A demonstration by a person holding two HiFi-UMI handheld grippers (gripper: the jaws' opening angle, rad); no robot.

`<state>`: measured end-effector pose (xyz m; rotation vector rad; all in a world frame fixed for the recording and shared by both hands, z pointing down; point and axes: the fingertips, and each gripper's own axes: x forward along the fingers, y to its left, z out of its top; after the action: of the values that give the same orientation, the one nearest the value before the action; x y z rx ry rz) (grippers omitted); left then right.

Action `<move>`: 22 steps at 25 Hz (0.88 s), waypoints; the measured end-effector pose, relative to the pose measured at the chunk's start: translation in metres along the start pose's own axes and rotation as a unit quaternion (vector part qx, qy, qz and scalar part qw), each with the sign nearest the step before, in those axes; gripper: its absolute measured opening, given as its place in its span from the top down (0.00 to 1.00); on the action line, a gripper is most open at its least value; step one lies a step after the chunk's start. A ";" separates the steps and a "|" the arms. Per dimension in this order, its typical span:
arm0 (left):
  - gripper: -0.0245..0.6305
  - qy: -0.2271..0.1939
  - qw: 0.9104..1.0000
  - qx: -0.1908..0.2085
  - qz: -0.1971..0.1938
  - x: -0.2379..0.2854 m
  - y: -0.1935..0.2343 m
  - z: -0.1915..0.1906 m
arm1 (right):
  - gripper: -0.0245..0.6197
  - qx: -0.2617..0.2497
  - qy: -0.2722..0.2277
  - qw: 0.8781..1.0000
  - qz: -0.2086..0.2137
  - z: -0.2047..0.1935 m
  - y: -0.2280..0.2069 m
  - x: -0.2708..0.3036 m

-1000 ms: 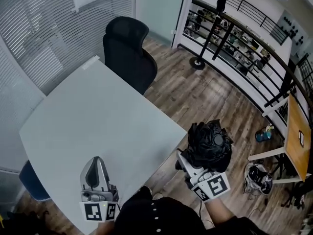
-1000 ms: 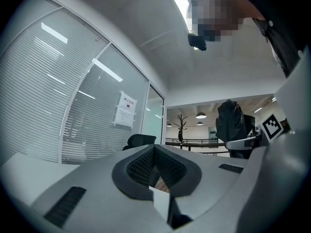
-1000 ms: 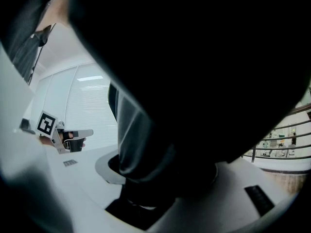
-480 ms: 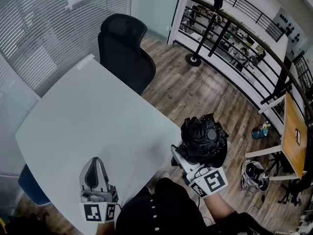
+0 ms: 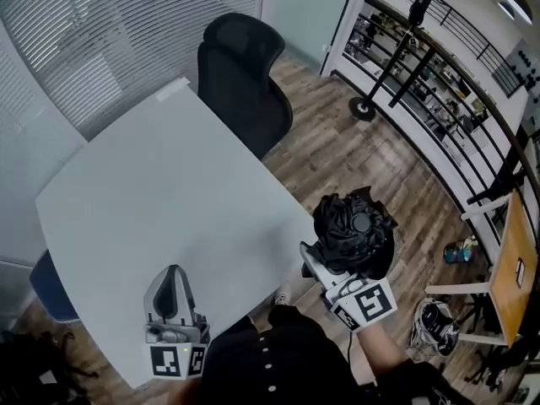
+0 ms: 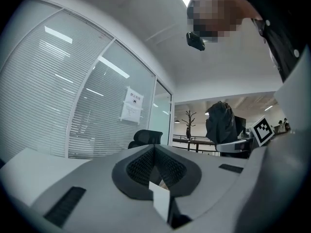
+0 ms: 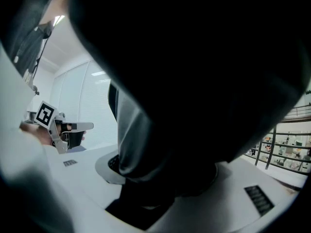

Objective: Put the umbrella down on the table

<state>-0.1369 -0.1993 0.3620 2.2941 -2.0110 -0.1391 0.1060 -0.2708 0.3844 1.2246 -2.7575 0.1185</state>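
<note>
While the umbrella hangs off the right side of the table, nothing of the task is done yet.

At the left, near edge, the left gripper sits low over the table and points away from the person. Its jaws are pressed together w/ nothing between them; the left gripper view shows the 2 pads meeting at the tip. The table top is plain white, w/ a black office chair at its far side.

Further right, past the table's right corner, the right gripper is clamped on the umbrella, a black folded bundle. The right gripper view is almost filled by dark fabric between the jaws, which stand fairly wide round it. The umbrella seems to be over the wood floor, just beside the table edge and not above the top. The head view looks down on its round end cap, & the left gripper view shows it standing tall above the jaw, so its long axis is approx upright.

Key relation, my read: the table lies left of the umbrella, so the move is leftward across the edge, then tip the long axis flat & lower it before letting go. The right hand already has it, and the left gripper isn't needed though it is nearer the table. Set down on end, it'd likely topple.
</note>
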 end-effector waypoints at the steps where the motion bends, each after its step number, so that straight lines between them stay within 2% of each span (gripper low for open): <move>1: 0.94 0.001 1.000 -0.001 0.006 -0.002 -0.002 0.000 | 0.57 -0.003 0.006 1.000 0.011 -0.002 0.000 0.004; 8: 0.94 0.016 0.999 0.007 0.048 -0.013 -0.001 -0.013 | 0.57 -0.042 0.058 0.994 0.079 -0.044 -0.002 0.038; 13: 0.94 0.028 0.996 0.008 0.084 -0.031 -0.004 -0.014 | 0.57 -0.051 0.103 0.986 0.117 -0.080 0.000 0.053; 18: 0.94 0.029 0.992 0.014 0.119 -0.050 0.000 -0.012 | 0.58 -0.076 0.143 0.976 0.146 -0.121 0.016 0.071; 22: 0.94 0.033 0.989 0.015 0.144 -0.062 0.001 -0.013 | 0.58 -0.098 0.182 0.962 0.180 -0.153 0.033 0.084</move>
<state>-0.1443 -0.1374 0.3754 1.9664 -2.2941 -0.0118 0.0383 -0.2917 0.5473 0.5753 -2.5554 0.0893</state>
